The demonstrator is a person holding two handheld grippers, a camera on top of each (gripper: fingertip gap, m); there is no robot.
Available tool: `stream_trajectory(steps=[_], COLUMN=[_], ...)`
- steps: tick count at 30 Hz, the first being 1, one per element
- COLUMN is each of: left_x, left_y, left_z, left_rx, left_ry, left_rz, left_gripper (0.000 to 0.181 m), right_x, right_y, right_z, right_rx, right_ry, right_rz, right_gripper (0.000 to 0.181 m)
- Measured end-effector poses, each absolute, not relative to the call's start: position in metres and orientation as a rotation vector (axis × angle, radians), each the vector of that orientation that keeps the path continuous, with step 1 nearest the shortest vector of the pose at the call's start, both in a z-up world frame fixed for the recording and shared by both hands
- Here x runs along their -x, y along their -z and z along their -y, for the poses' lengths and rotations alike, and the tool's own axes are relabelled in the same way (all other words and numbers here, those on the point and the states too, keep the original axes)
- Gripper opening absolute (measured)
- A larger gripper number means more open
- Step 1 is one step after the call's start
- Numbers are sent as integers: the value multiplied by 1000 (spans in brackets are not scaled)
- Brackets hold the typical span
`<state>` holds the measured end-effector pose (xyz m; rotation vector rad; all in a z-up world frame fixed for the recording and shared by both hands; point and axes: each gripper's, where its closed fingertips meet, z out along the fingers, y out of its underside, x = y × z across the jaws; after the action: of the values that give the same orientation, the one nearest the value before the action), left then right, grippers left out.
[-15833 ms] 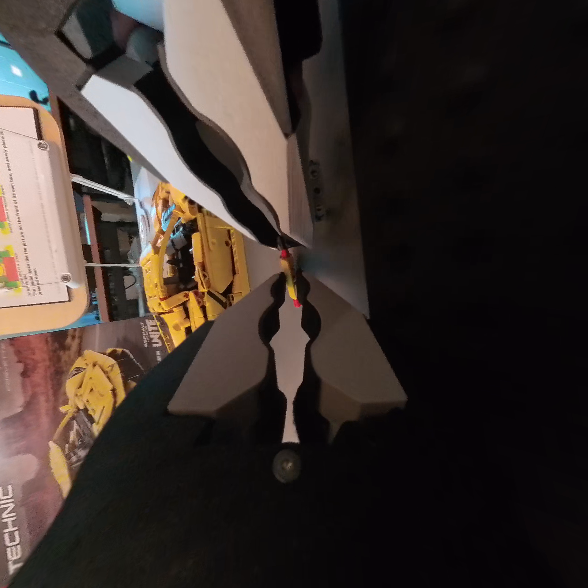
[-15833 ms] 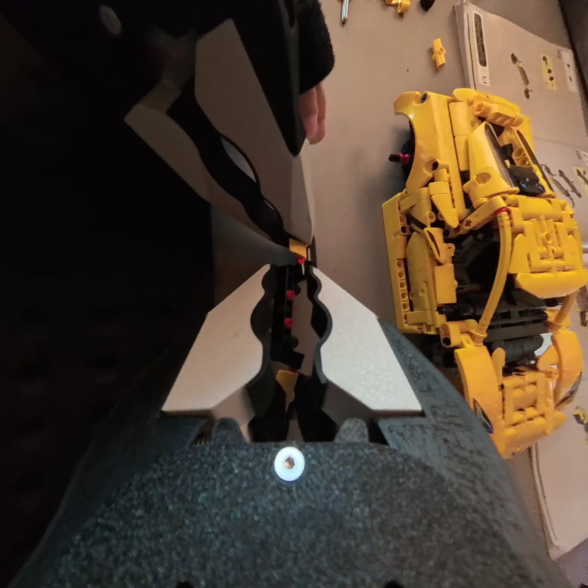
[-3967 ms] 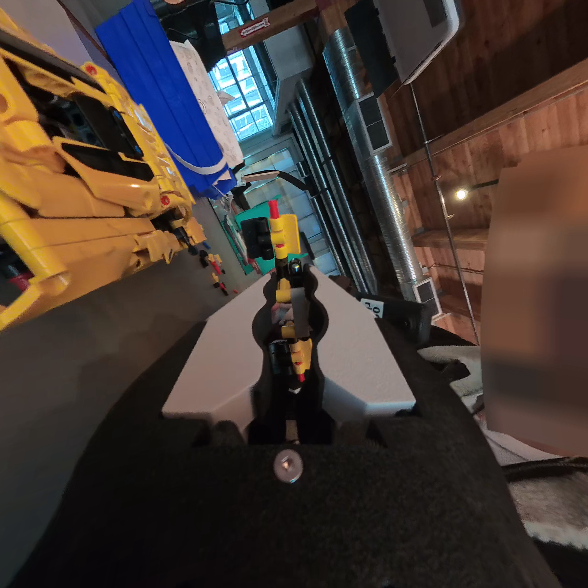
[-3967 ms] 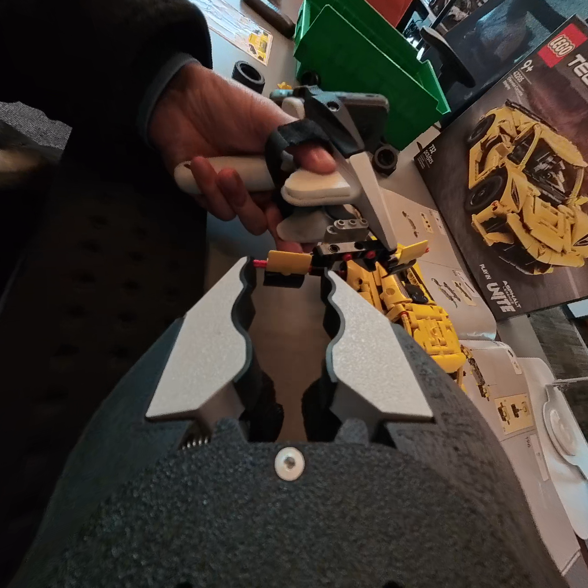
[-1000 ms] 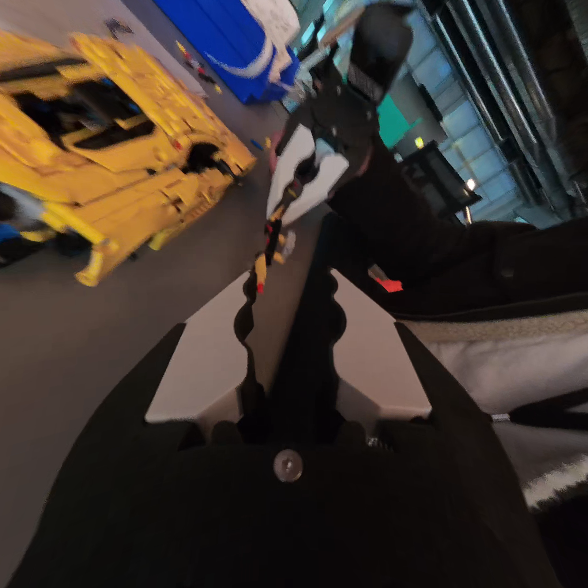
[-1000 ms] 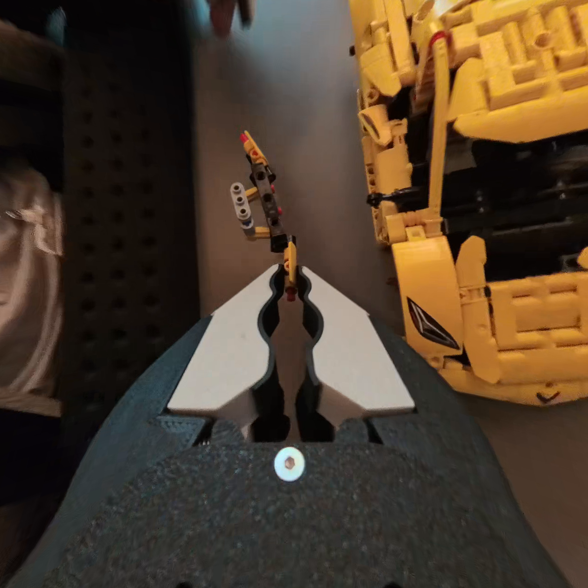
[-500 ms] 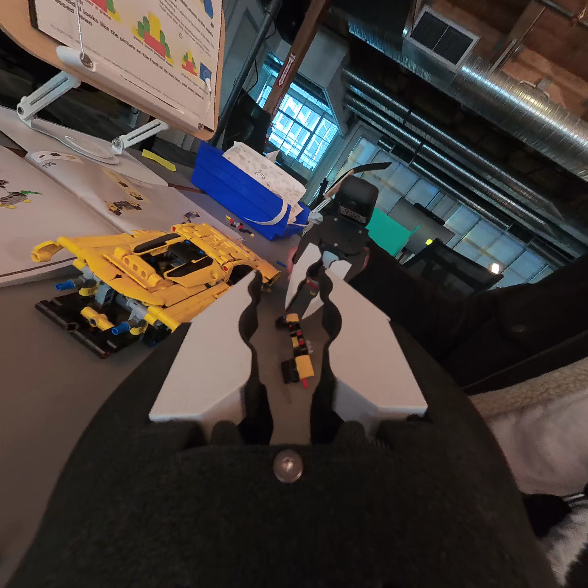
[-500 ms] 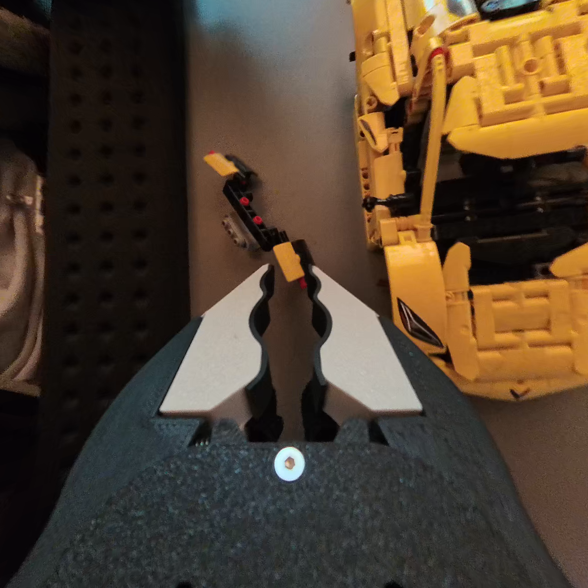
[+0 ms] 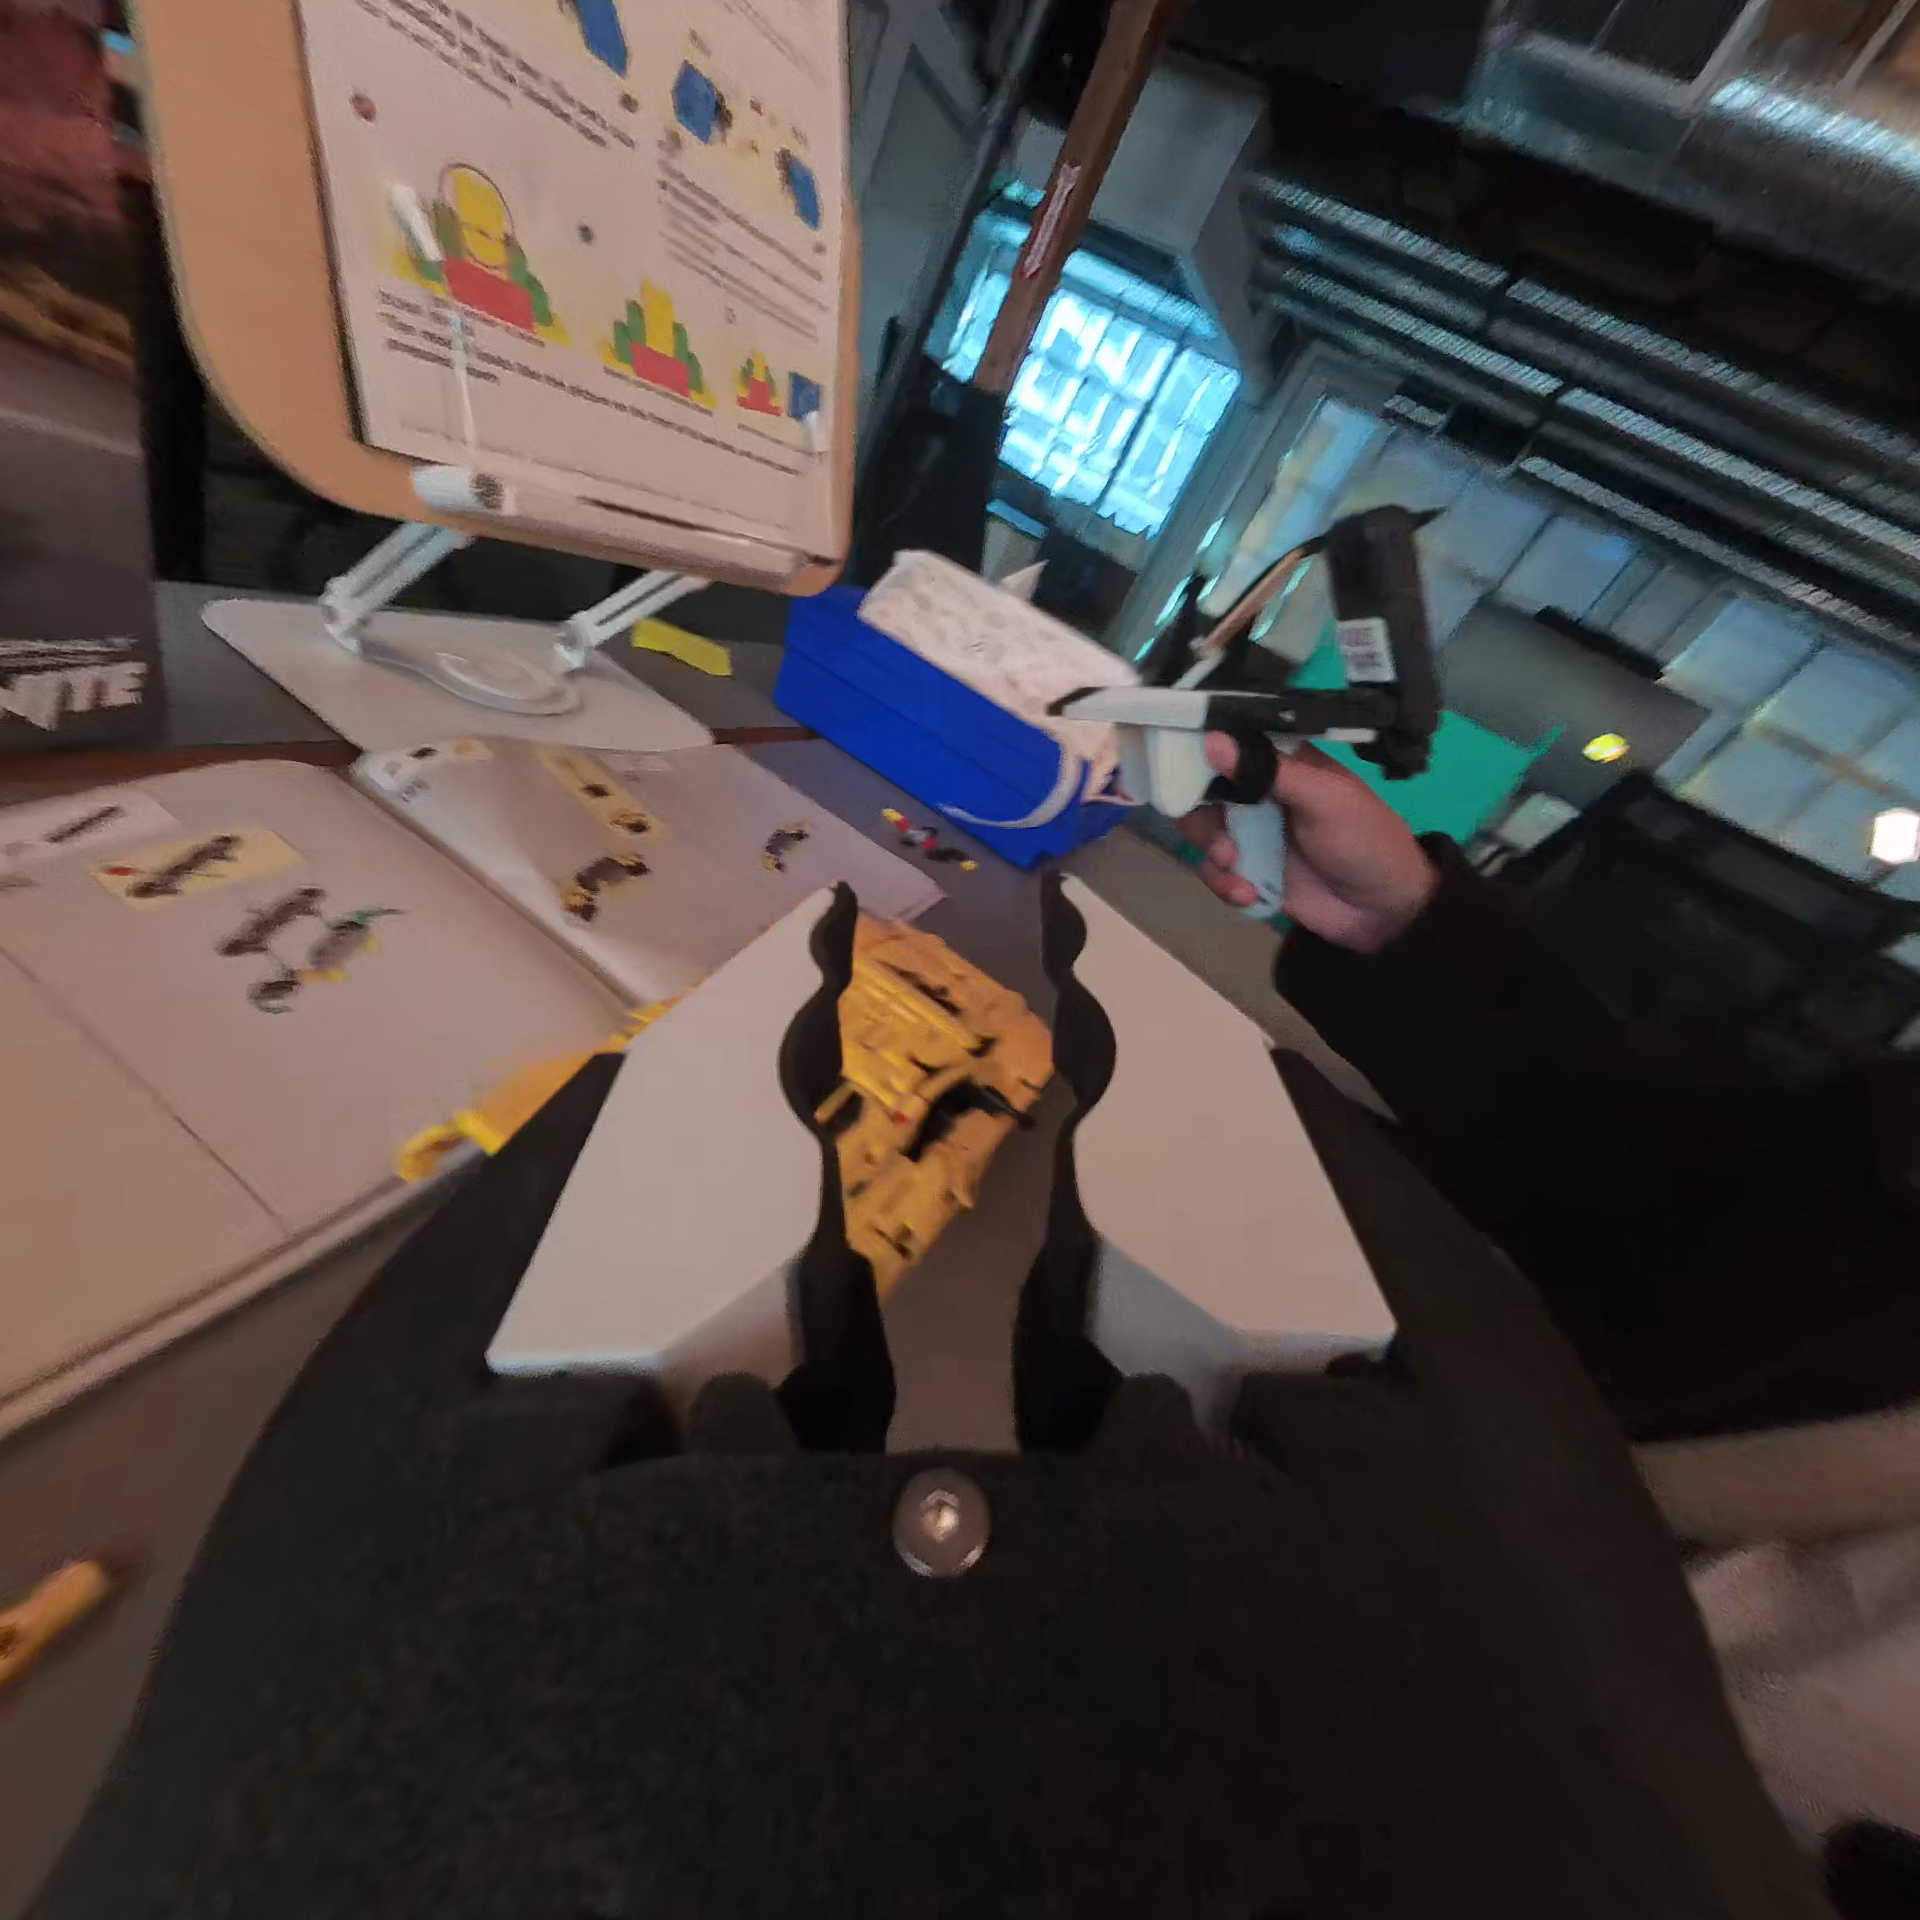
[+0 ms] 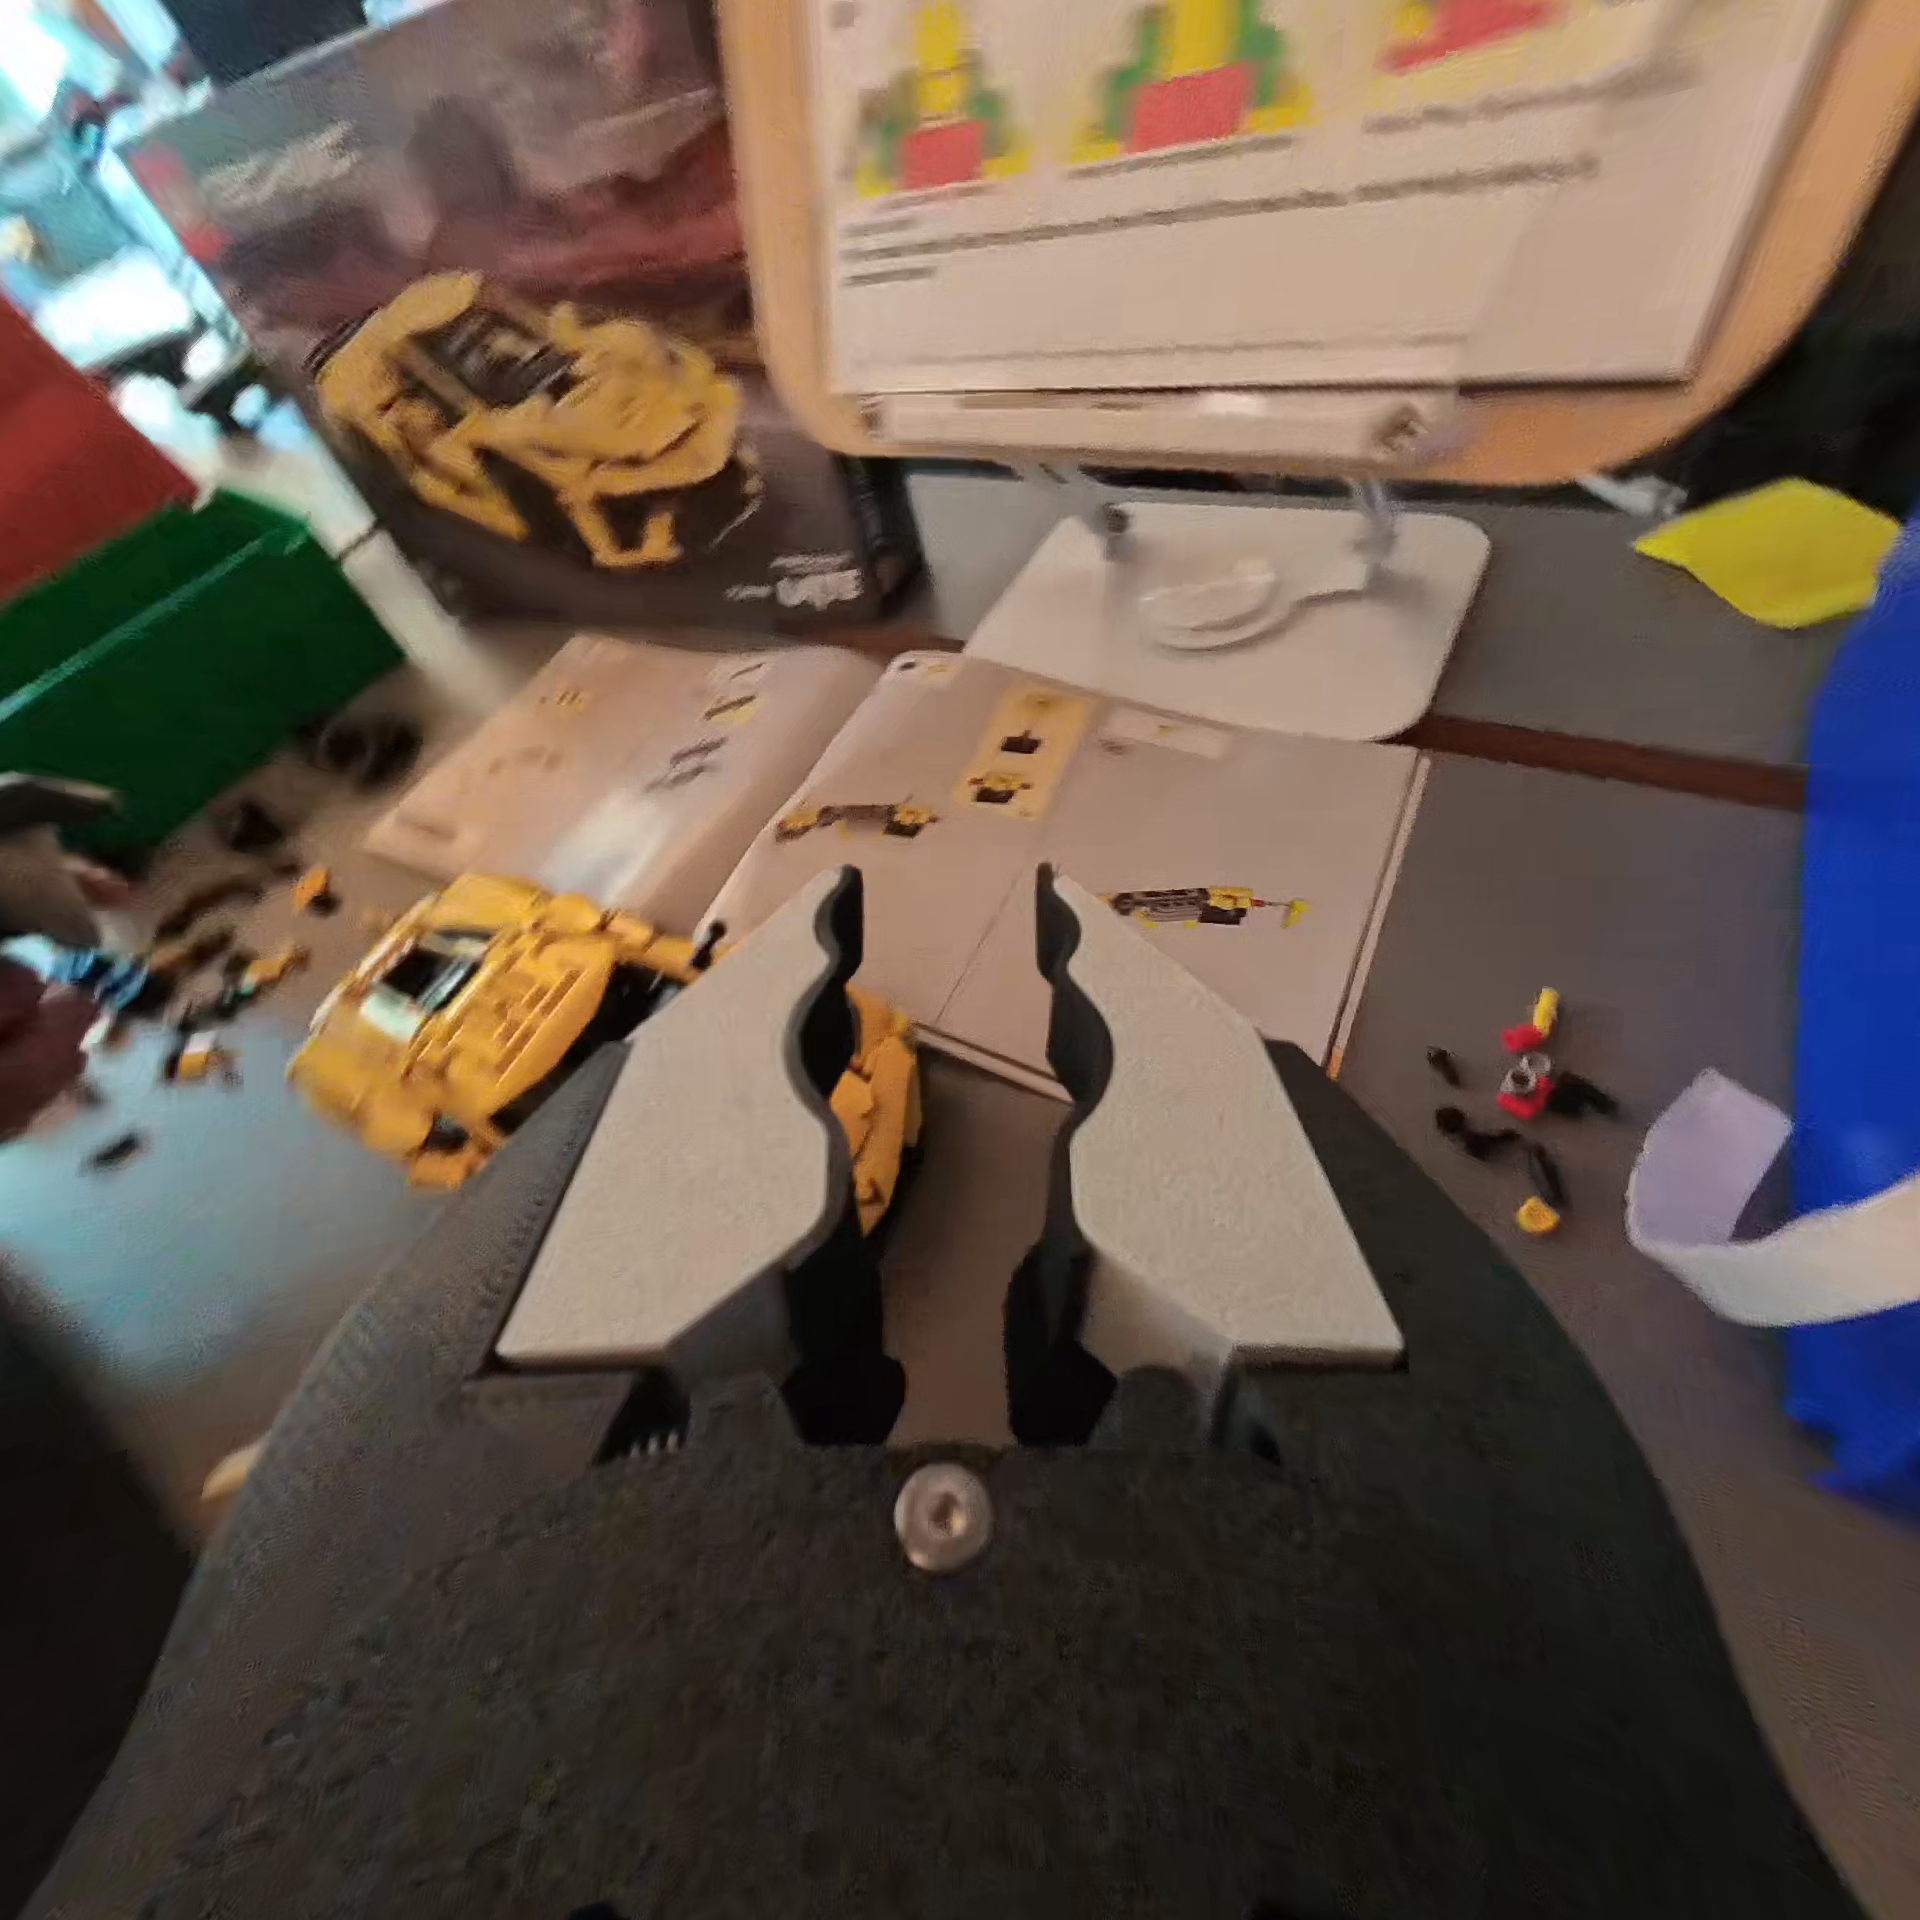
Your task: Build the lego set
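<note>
The yellow Lego car (image 9: 925,1081) stands on the grey table, seen between my left gripper's fingers; in the right wrist view the car (image 10: 499,1008) is left of my fingers. My left gripper (image 9: 940,904) is open and empty above the car. My right gripper (image 10: 945,883) is open and empty, raised over the open instruction booklet (image 10: 1091,831). In the left wrist view the right gripper (image 9: 1081,707) shows edge-on at the right, held by a hand (image 9: 1320,862). The small black-and-yellow sub-assembly shows in neither view.
A sheet on a white stand (image 9: 582,260) rises behind the booklet (image 9: 312,987). A blue bin (image 9: 914,717) is at the right, the set's box (image 10: 540,416) and a green bin (image 10: 177,665) at the left. Loose parts lie right (image 10: 1517,1091) and left (image 10: 208,987) of the car. The tips of one gripper are about 25 cm away from the tips of the other.
My right gripper opened and let go of the small sub-assembly, which lay on the table. Both grippers then swung up and away from it toward the booklet and stand.
</note>
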<state>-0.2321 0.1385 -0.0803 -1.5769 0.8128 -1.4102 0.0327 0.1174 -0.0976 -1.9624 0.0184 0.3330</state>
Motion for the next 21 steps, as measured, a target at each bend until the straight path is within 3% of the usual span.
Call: stream_trajectory(steps=[8, 19, 21], left_x=[233, 271, 309], left_y=[141, 134, 119], left_z=[-191, -224, -242], left_rx=[1814, 1801, 1803], left_ry=[1108, 961, 853], left_rz=[-795, -707, -578], left_gripper=[30, 29, 36], right_x=[-34, -37, -33], right_y=[164, 180, 190], right_z=[-131, -133, -131], right_rx=[1965, 2007, 2058], right_ry=[-176, -91, -126], right_rz=[23, 64, 68], right_gripper=[43, 74, 70])
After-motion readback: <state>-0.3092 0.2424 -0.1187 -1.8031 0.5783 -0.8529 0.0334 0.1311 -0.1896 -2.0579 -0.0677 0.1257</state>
